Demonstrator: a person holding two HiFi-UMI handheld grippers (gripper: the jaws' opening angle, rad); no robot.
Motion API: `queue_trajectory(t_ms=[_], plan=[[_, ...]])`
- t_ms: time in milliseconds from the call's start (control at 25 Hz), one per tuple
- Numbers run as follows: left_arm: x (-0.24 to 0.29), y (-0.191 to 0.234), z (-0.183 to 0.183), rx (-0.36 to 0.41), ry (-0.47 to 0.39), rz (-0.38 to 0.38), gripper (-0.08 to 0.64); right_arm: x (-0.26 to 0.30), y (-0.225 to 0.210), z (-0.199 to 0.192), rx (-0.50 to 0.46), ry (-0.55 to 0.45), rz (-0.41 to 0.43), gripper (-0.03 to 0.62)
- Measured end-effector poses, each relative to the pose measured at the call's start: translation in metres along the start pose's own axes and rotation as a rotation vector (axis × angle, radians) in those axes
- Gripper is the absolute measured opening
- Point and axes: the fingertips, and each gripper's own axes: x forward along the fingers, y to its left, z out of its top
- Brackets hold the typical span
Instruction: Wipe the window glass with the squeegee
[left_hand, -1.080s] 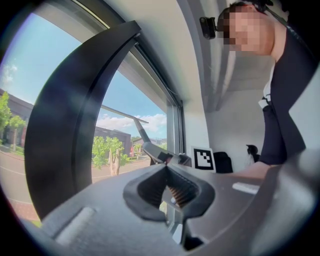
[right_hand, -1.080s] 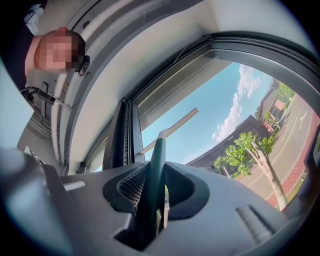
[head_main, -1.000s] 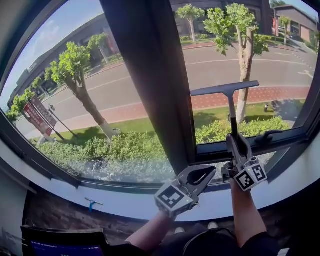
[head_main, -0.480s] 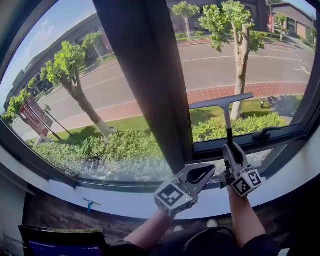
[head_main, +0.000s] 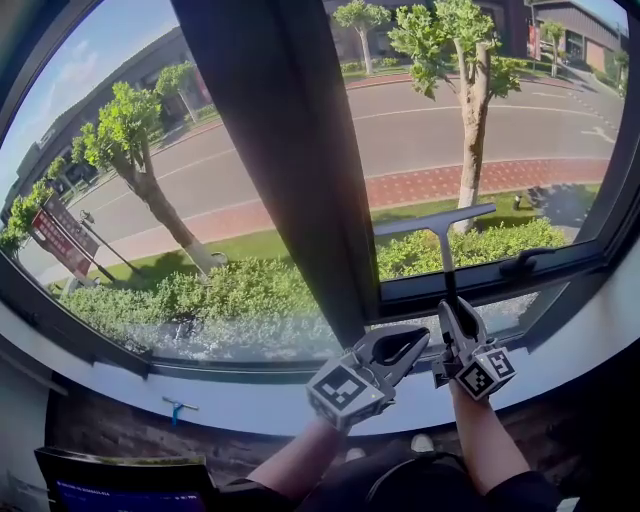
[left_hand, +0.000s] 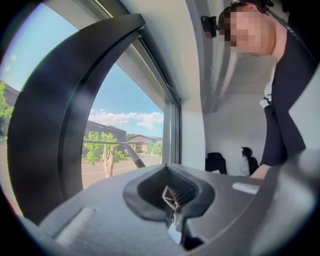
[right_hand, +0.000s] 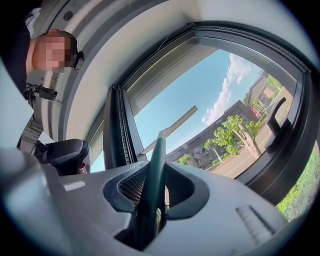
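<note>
A person stands at a large window, seen from above, with a tool in each hand. The right tool (head_main: 448, 306) points up at the window, its jaws clamped on the dark handle of a squeegee (head_main: 443, 258). In the right gripper view, the handle runs up between the jaws of the right tool (right_hand: 155, 200) to the pale blade of the squeegee (right_hand: 175, 123).

The handle rises straight above the right tool. The blade lies crosswise at its top, slightly tilted, in front of the lower part of the glass (head_main: 520, 130) and just above the bottom frame. Whether the blade touches the glass cannot be told.

The left tool (head_main: 415, 345) sits just left of the right tool, over the white sill (head_main: 250, 402), apart from the squeegee. In the left gripper view, the jaws of the left tool (left_hand: 172, 200) are closed together with nothing between them.

A wide dark mullion (head_main: 290, 170) rises beyond the left tool. A dark window latch (head_main: 530, 262) sits on the frame to the right of the right tool. Trees, hedges and a road show through the glass.
</note>
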Motion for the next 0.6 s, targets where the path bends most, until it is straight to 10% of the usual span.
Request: queue_trajectory(t_ms=[600], plan=[[-0.007,0.003,-0.009,0.018,0.03,0.02,0.003,-0.025,-0.02,-0.052,0.051,0.088,-0.036,0.098]])
